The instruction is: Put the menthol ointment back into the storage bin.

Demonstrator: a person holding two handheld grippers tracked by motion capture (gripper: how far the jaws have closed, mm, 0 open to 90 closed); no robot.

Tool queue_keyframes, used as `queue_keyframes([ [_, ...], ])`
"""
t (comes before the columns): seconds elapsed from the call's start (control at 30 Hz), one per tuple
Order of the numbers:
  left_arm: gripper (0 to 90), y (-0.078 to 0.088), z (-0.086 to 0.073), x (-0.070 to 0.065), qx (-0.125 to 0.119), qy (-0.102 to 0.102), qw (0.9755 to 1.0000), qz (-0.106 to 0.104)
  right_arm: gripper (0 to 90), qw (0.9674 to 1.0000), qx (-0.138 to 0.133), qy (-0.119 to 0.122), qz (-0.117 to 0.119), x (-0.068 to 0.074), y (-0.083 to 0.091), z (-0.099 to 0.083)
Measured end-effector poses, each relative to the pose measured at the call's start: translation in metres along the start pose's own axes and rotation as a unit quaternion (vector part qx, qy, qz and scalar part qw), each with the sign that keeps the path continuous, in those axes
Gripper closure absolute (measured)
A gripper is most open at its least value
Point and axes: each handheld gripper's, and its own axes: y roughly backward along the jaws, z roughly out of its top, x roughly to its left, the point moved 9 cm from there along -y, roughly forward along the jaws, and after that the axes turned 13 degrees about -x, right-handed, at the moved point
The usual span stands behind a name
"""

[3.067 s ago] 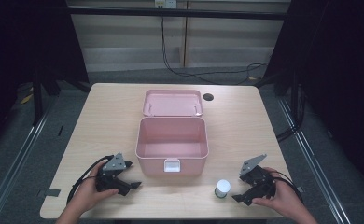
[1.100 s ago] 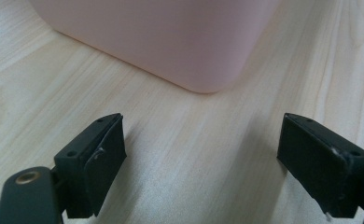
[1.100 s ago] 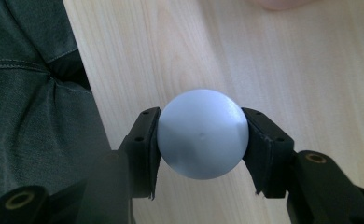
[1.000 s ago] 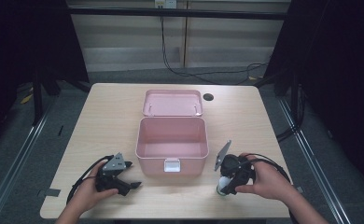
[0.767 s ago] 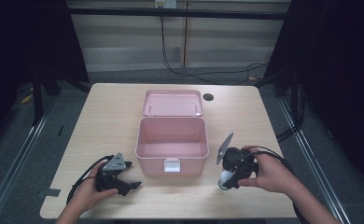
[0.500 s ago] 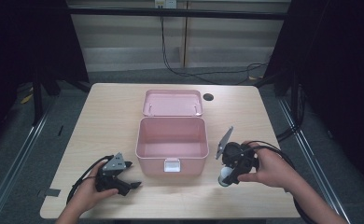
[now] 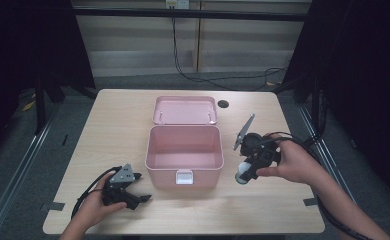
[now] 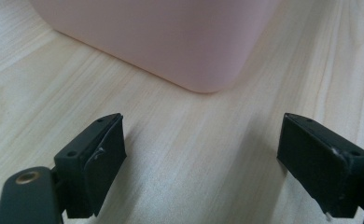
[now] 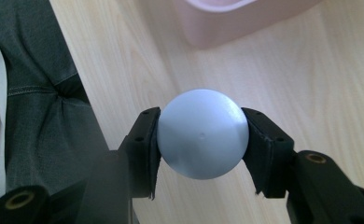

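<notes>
Wooden counter (image 7: 113, 125), light grain, dark round hole near far edge. Pink box (image 7: 184, 155) at centre, lid hinged back, flat behind it; white latch on front wall. Right tongs (image 7: 244, 175) clenched on small white round-topped container (image 9: 201, 133), pads pressing both sides, held above counter just right of pink box. Left tongs (image 8: 203, 163) released, jaws wide apart, nothing between, resting low near front left corner of pink box.

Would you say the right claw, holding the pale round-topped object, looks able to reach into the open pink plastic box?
Probably yes: the right claw hangs beside the box, whose lid lies back, interior bare.
</notes>
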Motion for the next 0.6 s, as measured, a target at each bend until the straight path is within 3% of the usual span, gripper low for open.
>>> queue_keyframes([
  [0.6,14.5,0.0,0.0,0.0,0.0,0.0,1.0,0.0,50.5,0.9998,0.003,-0.014,-0.015,-0.017,0.019,0.033],
])
